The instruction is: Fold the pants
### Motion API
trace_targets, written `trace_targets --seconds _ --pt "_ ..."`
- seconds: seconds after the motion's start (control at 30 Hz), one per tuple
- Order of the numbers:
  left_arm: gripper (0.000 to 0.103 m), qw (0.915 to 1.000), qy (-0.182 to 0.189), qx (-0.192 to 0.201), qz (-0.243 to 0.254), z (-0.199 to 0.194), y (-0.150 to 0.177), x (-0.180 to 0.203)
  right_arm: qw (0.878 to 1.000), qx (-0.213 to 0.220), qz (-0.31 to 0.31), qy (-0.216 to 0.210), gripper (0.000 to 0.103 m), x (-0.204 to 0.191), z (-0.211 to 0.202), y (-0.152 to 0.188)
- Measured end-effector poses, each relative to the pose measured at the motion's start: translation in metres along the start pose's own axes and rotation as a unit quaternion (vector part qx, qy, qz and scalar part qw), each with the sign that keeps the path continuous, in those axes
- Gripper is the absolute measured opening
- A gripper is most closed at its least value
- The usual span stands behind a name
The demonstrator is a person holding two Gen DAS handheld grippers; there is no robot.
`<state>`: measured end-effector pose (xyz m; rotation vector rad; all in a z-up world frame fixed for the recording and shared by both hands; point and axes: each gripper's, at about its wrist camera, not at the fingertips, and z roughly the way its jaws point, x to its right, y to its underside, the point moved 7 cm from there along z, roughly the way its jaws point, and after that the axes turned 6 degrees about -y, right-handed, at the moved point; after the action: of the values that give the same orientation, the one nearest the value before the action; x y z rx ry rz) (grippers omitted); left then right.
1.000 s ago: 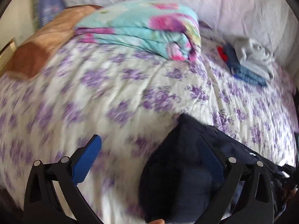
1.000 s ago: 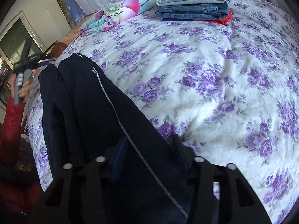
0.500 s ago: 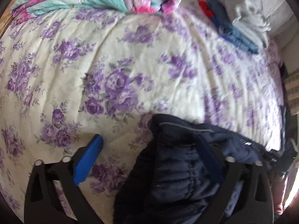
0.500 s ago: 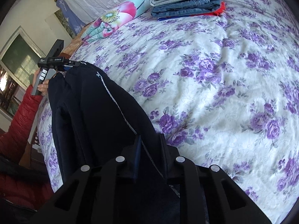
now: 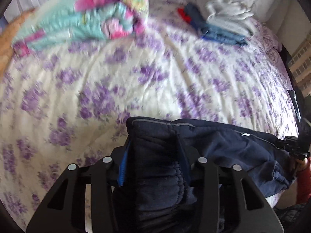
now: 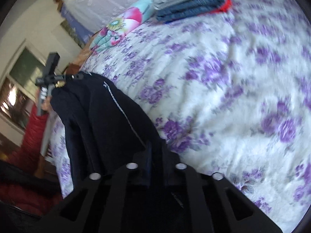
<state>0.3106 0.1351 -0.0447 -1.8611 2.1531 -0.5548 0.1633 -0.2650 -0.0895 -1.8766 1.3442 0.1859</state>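
Observation:
Dark navy pants (image 5: 223, 149) stretch along the near edge of the flowered bed, held at both ends. My left gripper (image 5: 153, 155) has the bunched elastic waistband between its blue pads; its jaws are closing and both pads touch the cloth. In the right wrist view the pants (image 6: 108, 116) run from my right gripper (image 6: 155, 155), shut tight on the cloth, up to the left gripper (image 6: 58, 77) at the far end. The right gripper (image 5: 291, 147) also shows at the right edge of the left wrist view.
The purple-flowered bedspread (image 5: 155, 77) fills the middle. A folded turquoise and pink quilt (image 5: 87, 19) lies at the back, a stack of folded clothes (image 5: 219, 25) beside it. A red sleeve (image 6: 37, 128) and a window are at the left.
The left jaws, wide apart before, have closed in on the waistband, and the left view has swung. The right jaws have narrowed until shut on the pants.

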Motion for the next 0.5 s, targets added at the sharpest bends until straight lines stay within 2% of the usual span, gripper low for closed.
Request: trace_targets --seconds 0.13,0.23,0.33,0.4,0.5 --pt "0.042 0.9982 0.014 0.055 -0.019 -0.032 -0.012 0.002 0.998 0.055 -0.032 0.015 0.005 -0.013 -0.032 -0.026" --pt "0.041 0.9951 0.022 0.088 -0.04 -0.05 -0.024 0.003 0.994 0.077 -0.07 0.044 0.004 -0.022 -0.05 -0.049" --pt "0.041 0.9907 0.027 0.12 -0.058 -0.065 -0.041 0.005 0.989 0.101 -0.083 0.066 0.004 -0.008 -0.065 -0.085" --pt "0.041 0.9885 0.029 0.128 -0.075 -0.066 -0.05 0.002 0.987 0.117 -0.083 0.078 0.004 0.004 -0.065 -0.121" --pt "0.041 0.987 0.032 0.121 -0.1 -0.057 -0.061 -0.008 0.985 0.11 -0.09 0.098 0.004 0.024 -0.046 -0.17"
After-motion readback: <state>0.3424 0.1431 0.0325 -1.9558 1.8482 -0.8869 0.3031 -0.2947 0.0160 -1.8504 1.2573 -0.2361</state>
